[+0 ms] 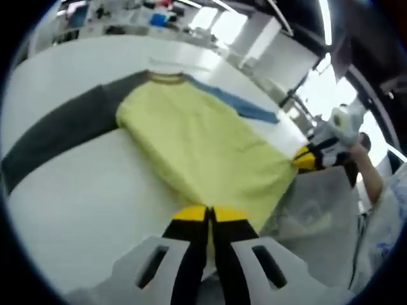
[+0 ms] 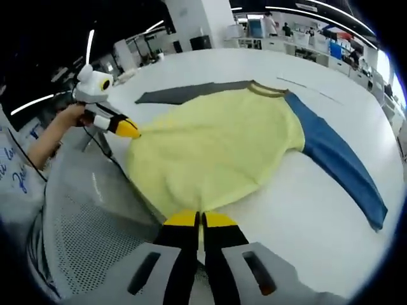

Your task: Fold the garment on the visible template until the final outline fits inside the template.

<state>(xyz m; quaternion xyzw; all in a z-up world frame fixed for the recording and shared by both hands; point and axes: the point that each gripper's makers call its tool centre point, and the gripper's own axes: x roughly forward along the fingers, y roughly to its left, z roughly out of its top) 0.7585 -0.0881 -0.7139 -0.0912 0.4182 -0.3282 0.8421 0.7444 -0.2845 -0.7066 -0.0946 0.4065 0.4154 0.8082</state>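
Note:
A yellow sweater (image 1: pixel 197 146) lies flat on the white table (image 1: pixel 82 210), with a dark grey sleeve (image 1: pixel 57 133) spread to one side and a blue sleeve (image 1: pixel 238 103) to the other. My left gripper (image 1: pixel 208 215) is shut on the hem at one corner. My right gripper (image 1: pixel 304 160) pinches the hem's other corner. In the right gripper view, the right gripper (image 2: pixel 200 220) is shut on the sweater (image 2: pixel 216 146) hem, and the left gripper (image 2: pixel 130 130), held by a hand, grips the far corner. The blue sleeve (image 2: pixel 337 159) and grey sleeve (image 2: pixel 191 92) lie outstretched, collar (image 2: pixel 267 89) pointing away.
A faint thin line (image 2: pixel 305 86) runs on the table (image 2: pixel 305 216) beyond the collar. A white mesh surface (image 2: pixel 95 222) lies past the table's near edge, beside the person's sleeve (image 2: pixel 16 171). Cluttered benches (image 1: pixel 127 16) stand far behind.

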